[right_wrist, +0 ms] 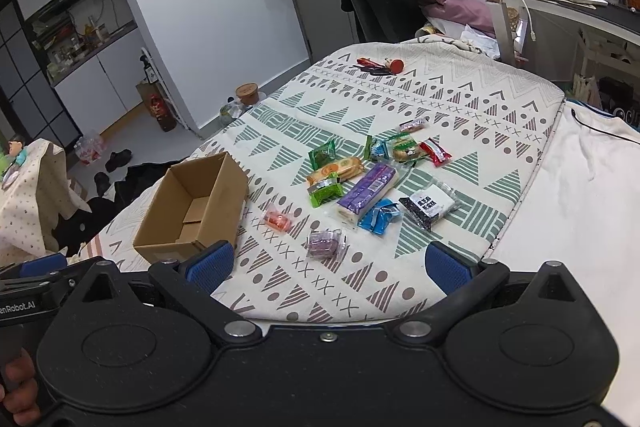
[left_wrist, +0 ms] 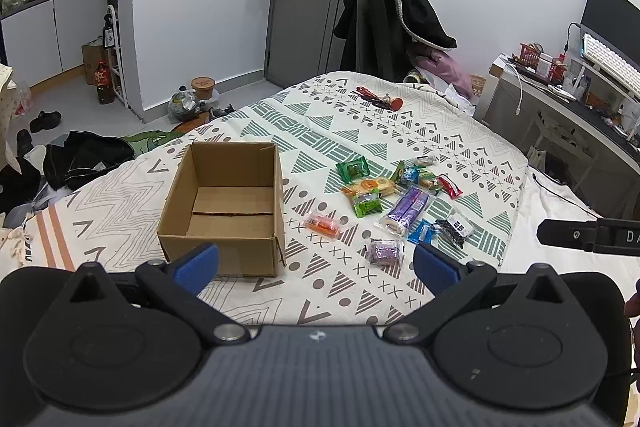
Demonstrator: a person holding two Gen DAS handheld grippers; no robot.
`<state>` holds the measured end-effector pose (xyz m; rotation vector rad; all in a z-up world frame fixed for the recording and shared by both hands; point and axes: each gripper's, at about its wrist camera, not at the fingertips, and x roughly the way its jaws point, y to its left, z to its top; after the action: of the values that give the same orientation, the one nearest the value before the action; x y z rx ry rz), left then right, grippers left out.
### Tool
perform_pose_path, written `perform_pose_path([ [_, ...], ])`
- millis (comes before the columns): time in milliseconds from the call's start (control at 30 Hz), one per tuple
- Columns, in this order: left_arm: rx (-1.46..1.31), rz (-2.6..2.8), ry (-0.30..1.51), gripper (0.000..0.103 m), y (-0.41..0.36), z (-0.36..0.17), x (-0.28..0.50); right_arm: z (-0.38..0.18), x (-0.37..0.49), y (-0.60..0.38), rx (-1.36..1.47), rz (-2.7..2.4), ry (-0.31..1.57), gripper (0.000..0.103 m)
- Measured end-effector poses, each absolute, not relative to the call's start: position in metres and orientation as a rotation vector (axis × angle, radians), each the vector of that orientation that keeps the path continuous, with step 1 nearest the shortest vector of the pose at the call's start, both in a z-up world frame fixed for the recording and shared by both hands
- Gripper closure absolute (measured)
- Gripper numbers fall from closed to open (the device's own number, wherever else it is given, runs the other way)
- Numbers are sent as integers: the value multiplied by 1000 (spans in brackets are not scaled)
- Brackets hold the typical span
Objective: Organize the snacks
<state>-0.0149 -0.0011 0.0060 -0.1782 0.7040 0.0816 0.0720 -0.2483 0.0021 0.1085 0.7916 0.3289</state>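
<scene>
An empty open cardboard box (left_wrist: 228, 215) (right_wrist: 192, 211) sits on the patterned bed cover. Several wrapped snacks lie to its right: an orange one (left_wrist: 322, 224) (right_wrist: 277, 219), a small purple one (left_wrist: 385, 251) (right_wrist: 325, 243), a long purple pack (left_wrist: 406, 209) (right_wrist: 368, 191), a blue one (left_wrist: 423, 231) (right_wrist: 379, 215), a black-and-white pack (left_wrist: 456, 225) (right_wrist: 430, 205), green packs (left_wrist: 352, 169) (right_wrist: 323, 155) and a red one (left_wrist: 450, 185) (right_wrist: 435, 151). My left gripper (left_wrist: 316, 267) and right gripper (right_wrist: 329, 265) hover open, empty, at the near edge.
Keys and a red charm (left_wrist: 380, 98) (right_wrist: 378, 65) lie at the bed's far end. A chair draped with a black coat (left_wrist: 394, 27) stands behind. A cluttered desk (left_wrist: 560, 99) is right; clothes and shoes (left_wrist: 80, 155) litter the floor left.
</scene>
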Motion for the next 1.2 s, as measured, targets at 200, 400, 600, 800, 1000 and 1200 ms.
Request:
perform_pose_path([
  [200, -176, 74, 711, 0, -2, 3, -10, 2, 74, -252, 120, 324, 789, 0],
  [400, -167, 62, 716, 0, -5, 0, -3, 1, 78, -253, 116, 315, 795, 0],
  [600, -165, 48, 722, 0, -11, -3, 2, -3, 82, -256, 120, 307, 801, 0],
  [800, -157, 34, 735, 0, -16, -9, 11, -10, 89, -259, 126, 301, 816, 0],
  [1000, -153, 27, 756, 0, -22, -17, 23, -19, 99, -264, 138, 294, 834, 0],
  [1200, -153, 27, 775, 0, -25, -25, 39, -31, 111, -269, 160, 285, 835, 0],
])
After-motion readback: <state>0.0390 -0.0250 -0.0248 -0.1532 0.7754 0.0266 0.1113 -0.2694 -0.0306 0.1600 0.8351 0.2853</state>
